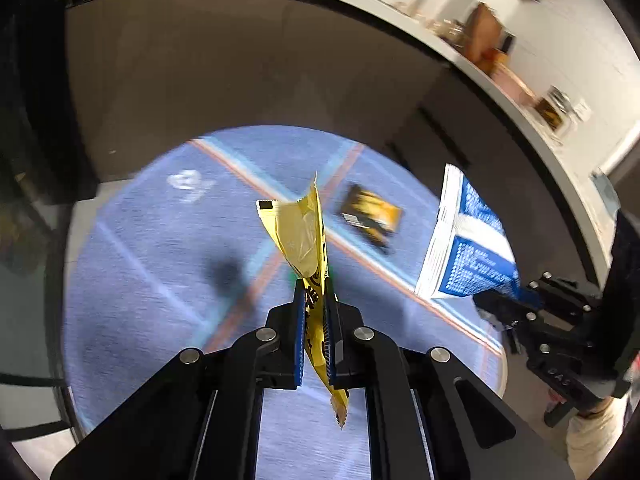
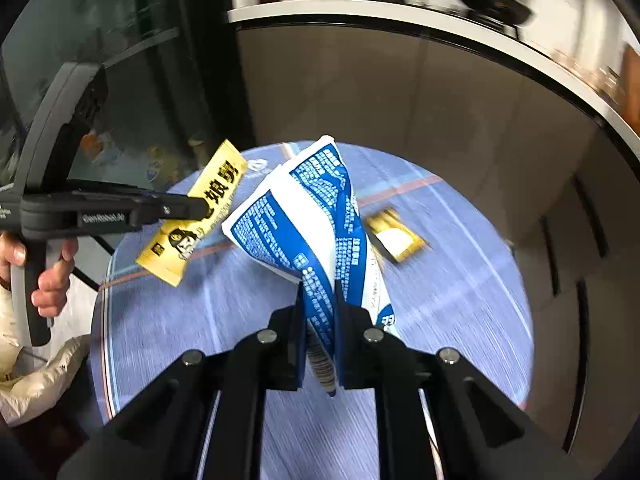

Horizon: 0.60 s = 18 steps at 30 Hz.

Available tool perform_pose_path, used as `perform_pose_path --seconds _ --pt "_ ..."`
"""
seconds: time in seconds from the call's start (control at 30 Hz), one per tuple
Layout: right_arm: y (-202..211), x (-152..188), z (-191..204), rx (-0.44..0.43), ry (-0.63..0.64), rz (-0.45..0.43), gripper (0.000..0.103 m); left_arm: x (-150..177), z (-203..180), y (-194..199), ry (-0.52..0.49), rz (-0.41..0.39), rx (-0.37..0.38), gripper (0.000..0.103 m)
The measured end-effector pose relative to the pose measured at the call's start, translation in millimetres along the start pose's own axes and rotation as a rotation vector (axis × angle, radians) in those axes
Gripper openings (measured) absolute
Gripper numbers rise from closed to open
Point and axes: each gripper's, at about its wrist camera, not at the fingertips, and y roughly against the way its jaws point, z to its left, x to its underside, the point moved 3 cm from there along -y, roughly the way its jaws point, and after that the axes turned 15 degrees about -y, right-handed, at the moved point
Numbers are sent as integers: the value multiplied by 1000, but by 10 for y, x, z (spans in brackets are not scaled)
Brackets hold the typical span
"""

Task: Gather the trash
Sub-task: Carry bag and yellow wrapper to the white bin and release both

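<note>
My left gripper (image 1: 315,292) is shut on a yellow wrapper (image 1: 298,236) with black print, held above a round blue table. It also shows in the right wrist view (image 2: 208,210), where the yellow wrapper (image 2: 192,216) hangs at the left. My right gripper (image 2: 319,292) is shut on a blue and white packet (image 2: 304,216), held above the table; this gripper shows in the left wrist view (image 1: 508,300) with the packet (image 1: 464,244). A black and gold wrapper (image 1: 370,216) (image 2: 394,236) lies flat on the table beyond both grippers.
The round table has a blue cloth (image 1: 160,248) with crossing stripes. Behind it stands a grey cabinet with a white counter (image 1: 460,56) carrying jars and pans. A glass-fronted case (image 2: 120,80) is at the left. A cream jacket (image 2: 36,376) lies low left.
</note>
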Motion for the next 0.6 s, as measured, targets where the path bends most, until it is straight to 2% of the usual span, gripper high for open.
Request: perform_pose_path --seconds 0.13,0.23,0.27,0.4,0.5,0.6 --pt "358 424 -574 91 -96 6 12 -61 -582 -159 -63 17 111 7" --pt "634 830 -1115 182 -202 19 12 -74 -1237 -356 -139 52 221 7" --pt "739 990 -1307 212 -243 25 12 -49 -1559 -453 -174 68 263 7" --pt "1045 1653 -1950 320 -394 62 12 60 -2560 -834 -294 122 378 7" --pt "1079 2177 -2373 374 -491 116 13 224 -3152 -1132 -360 180 434 7" --pt "953 2470 -2632 371 -556 158 13 419 -3574 -1486 -402 235 441 7"
